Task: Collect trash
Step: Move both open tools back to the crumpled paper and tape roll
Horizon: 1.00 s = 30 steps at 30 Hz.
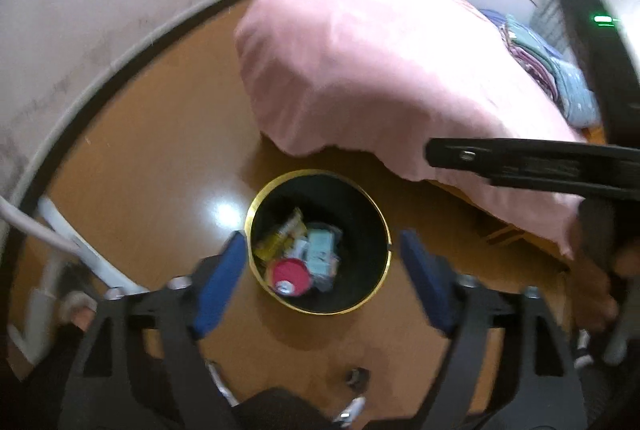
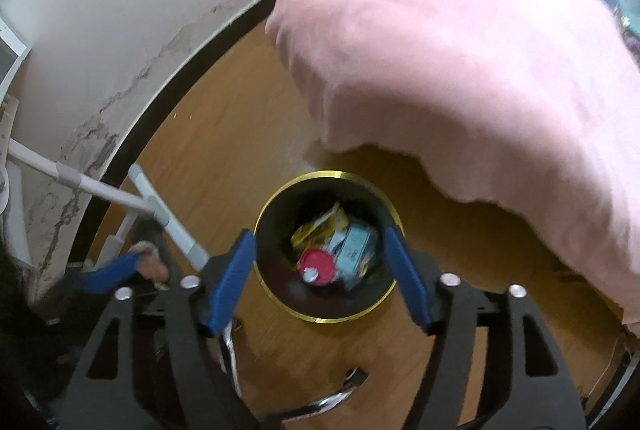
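A black round trash bin with a gold rim (image 1: 378,218) stands on the wooden floor, seen from above in both wrist views (image 2: 280,197). Inside lie a red can (image 1: 290,276) (image 2: 318,266), a yellow wrapper (image 1: 282,236) (image 2: 320,226) and a pale blue packet (image 1: 322,256) (image 2: 356,248). My left gripper (image 1: 322,286) hangs open and empty above the bin. My right gripper (image 2: 320,280) is also open and empty over the bin. In the left wrist view the right gripper's black body (image 1: 540,165) reaches in from the right.
A pink cover (image 1: 380,69) (image 2: 480,69) drapes over the bed edge just behind the bin. A white metal frame (image 1: 68,242) (image 2: 160,213) stands left near the wall. Folded clothes (image 1: 548,65) lie at far right. A small dark object (image 1: 356,378) lies on the floor.
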Each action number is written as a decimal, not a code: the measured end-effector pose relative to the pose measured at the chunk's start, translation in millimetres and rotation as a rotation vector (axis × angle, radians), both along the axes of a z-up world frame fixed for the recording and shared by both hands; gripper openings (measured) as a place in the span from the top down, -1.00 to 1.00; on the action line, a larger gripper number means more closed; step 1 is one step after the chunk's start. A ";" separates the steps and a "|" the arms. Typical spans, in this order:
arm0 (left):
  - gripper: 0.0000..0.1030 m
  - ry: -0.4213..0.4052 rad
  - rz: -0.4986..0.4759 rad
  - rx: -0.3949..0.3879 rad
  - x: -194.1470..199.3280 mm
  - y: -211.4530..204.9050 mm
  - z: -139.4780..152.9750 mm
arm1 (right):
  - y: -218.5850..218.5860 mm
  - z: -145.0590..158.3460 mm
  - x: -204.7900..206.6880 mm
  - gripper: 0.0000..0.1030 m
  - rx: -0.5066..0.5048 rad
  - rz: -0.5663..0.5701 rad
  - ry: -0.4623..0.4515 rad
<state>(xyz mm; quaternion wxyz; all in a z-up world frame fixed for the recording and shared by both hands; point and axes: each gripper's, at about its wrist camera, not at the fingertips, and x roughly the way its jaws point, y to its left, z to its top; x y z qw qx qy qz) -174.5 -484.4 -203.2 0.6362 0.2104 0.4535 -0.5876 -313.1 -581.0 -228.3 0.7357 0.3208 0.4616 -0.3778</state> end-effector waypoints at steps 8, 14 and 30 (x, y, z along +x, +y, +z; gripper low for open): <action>-0.84 -0.232 0.083 -0.140 53.6 111.8 154.9 | 43.9 76.3 29.8 -0.42 -0.142 0.068 -0.121; -0.86 -0.458 0.367 -0.027 151.5 227.7 188.2 | 137.9 138.2 136.7 -0.50 -0.159 0.381 -0.262; -0.86 -0.324 1.079 0.144 272.2 517.9 158.8 | 422.5 156.8 470.7 -0.52 -0.131 1.175 -0.206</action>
